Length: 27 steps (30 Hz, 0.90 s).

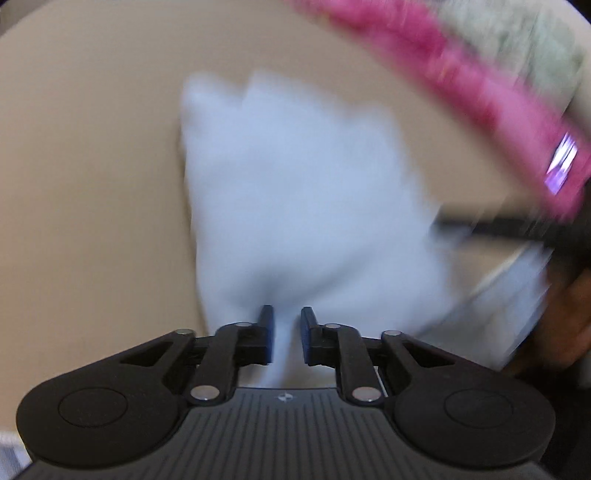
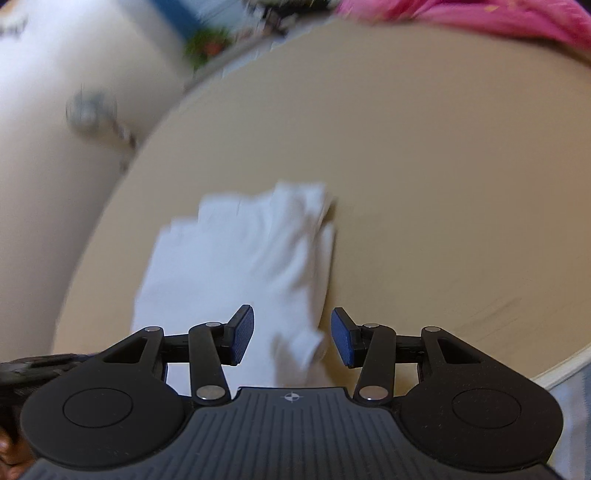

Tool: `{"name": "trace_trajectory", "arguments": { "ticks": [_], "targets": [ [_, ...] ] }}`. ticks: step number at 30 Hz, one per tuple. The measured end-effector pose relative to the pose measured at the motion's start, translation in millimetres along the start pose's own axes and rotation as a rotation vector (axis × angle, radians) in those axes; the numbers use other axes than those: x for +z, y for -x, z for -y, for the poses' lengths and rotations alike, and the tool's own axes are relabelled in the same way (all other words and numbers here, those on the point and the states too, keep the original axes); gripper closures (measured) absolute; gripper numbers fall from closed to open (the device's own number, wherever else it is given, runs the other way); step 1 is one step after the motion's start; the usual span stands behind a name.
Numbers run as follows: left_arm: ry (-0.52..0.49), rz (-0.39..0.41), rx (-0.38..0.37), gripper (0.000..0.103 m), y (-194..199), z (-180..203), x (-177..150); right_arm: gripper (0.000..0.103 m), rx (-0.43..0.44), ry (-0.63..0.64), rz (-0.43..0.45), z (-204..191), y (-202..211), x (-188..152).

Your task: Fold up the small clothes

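Observation:
A small white garment (image 1: 295,192) lies on the tan table (image 1: 92,166), blurred by motion. My left gripper (image 1: 287,325) is shut on the garment's near edge, with cloth pinched between its blue pads. In the right wrist view the same white garment (image 2: 240,266) lies partly folded on the table (image 2: 443,184). My right gripper (image 2: 291,332) is open just above the garment's near corner and holds nothing. A dark blurred shape (image 1: 517,225) at the right of the left wrist view looks like the other gripper.
A pink cloth (image 1: 461,77) with a greenish cloth (image 1: 517,40) behind it lies at the table's far right; the pink cloth also shows in the right wrist view (image 2: 480,14). The table's edge (image 2: 155,122) curves at the left, with pale floor and clutter beyond.

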<state>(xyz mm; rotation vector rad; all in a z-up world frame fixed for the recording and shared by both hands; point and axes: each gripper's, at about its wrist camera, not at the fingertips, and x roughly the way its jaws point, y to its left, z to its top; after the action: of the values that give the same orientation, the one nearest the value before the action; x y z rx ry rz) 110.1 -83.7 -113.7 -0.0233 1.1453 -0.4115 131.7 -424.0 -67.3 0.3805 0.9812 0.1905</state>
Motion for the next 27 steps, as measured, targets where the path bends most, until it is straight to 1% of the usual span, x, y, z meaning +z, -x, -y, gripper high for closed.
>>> {"name": "trace_trajectory", "arguments": {
  "ticks": [1, 2, 3, 4, 6, 7, 8, 9, 10, 11, 12, 13, 14, 15, 16, 17, 18, 19, 20, 21, 22, 23, 24, 25, 26, 27],
  "targets": [
    [-0.04, 0.006, 0.021, 0.093, -3.4, 4.5, -8.1, 0.064, -0.021, 0.013, -0.027, -3.1, -6.3, -1.6],
    [-0.078, 0.036, 0.027, 0.092, 2.0, 9.9, -11.6, 0.073, -0.027, 0.013, -0.049, -4.3, -10.7, -3.4],
    [-0.083, 0.04, 0.021, 0.092, 8.4, 12.0, -12.3, 0.08, -0.039, 0.013, -0.045, -4.7, -10.6, -3.7],
    [-0.067, 0.055, 0.008, 0.092, 16.0, 10.7, -12.8, 0.086, -0.038, 0.009, -0.029, -3.8, -7.6, -3.9],
    [-0.026, 0.123, -0.025, 0.091, 30.0, -2.1, -17.5, 0.088, -0.012, -0.021, -0.002, 1.8, 0.6, -5.2],
    [-0.031, 0.114, -0.024, 0.091, 27.3, -6.5, -18.7, 0.088, -0.008, -0.031, 0.004, 5.4, 4.0, -6.3],
    [-0.062, 0.058, -0.002, 0.091, 16.1, -6.9, -20.5, 0.089, -0.012, -0.032, -0.004, 7.8, 4.6, -7.8],
    [-0.11, -0.001, 0.018, 0.092, 5.8, -5.3, -23.5, 0.089, -0.031, -0.031, -0.032, 9.5, 1.8, -10.1],
    [-0.166, -0.001, 0.023, 0.092, 5.5, -0.1, -22.7, 0.089, -0.054, -0.025, -0.067, 10.0, -3.0, -13.0],
    [-0.223, 0.001, 0.024, 0.091, 10.1, 5.6, -17.9, 0.089, -0.075, -0.012, -0.099, 8.2, -7.6, -15.3],
    [-0.25, 0.002, 0.017, 0.09, 17.9, 5.8, -14.1, 0.087, -0.087, -0.001, -0.106, 6.3, -8.3, -16.2],
    [-0.266, 0.029, 0.004, 0.085, 30.2, 4.1, -8.5, 0.084, -0.085, -0.007, -0.089, 5.4, -4.8, -14.3],
    [-0.282, 0.066, -0.001, 0.081, 41.9, -0.9, -5.7, 0.083, -0.069, -0.033, -0.048, 7.4, 2.9, -11.6],
    [-0.305, 0.105, 0.006, 0.071, 53.4, -5.5, -2.2, 0.083, -0.063, -0.05, 0.004, 8.4, 11.6, -8.9],
    [-0.333, 0.147, 0.027, 0.063, 66.7, -13.4, -3.5, 0.078, -0.076, -0.055, 0.074, 8.7, 21.1, -6.0],
    [-0.358, 0.19, 0.053, 0.059, 76.4, -20.9, -2.3, 0.073, -0.098, -0.05, 0.133, 8.1, 28.2, -3.5],
    [-0.374, 0.23, 0.078, 0.059, 82.8, -24.3, -1.8, 0.063, -0.12, -0.048, 0.188, 7.3, 33.4, -1.5],
    [-0.382, 0.269, 0.106, 0.059, 86.8, -33.4, -0.7, 0.053, -0.129, -0.056, 0.22, 7.1, 35.3, 1.4],
    [-0.369, 0.3, 0.124, 0.058, 88.3, -41.6, -0.2, 0.052, -0.125, -0.069, 0.239, 6.3, 34.5, 4.5],
    [-0.328, 0.327, 0.133, 0.058, 86.1, -52.8, -0.8, 0.052, -0.115, -0.076, 0.243, 5.0, 31.4, 7.6],
    [-0.248, 0.348, 0.129, 0.059, 81.7, -70.2, -2.6, 0.052, -0.108, -0.078, 0.246, 2.6, 27.3, 11.0],
    [-0.172, 0.341, 0.126, 0.058, 76.4, -86.2, -0.8, 0.052, -0.103, -0.072, 0.251, -1.3, 22.5, 15.0],
    [-0.114, 0.292, 0.153, 0.059, 65.8, -94.7, 1.7, 0.052, -0.103, -0.061, 0.256, -5.3, 17.3, 18.1],
    [-0.071, 0.25, 0.207, 0.062, 61.0, -101.3, 8.7, 0.052, -0.104, -0.05, 0.26, -10.1, 11.1, 22.2],
    [-0.027, 0.288, 0.223, 0.061, 64.3, -105.7, 14.2, 0.052, -0.106, -0.045, 0.261, -13.6, 4.4, 26.4],
    [0.001, 0.329, 0.205, 0.059, 69.2, -108.7, 18.6, 0.052, -0.11, -0.045, 0.257, -17.1, -4.3, 31.7]
  ]
}}
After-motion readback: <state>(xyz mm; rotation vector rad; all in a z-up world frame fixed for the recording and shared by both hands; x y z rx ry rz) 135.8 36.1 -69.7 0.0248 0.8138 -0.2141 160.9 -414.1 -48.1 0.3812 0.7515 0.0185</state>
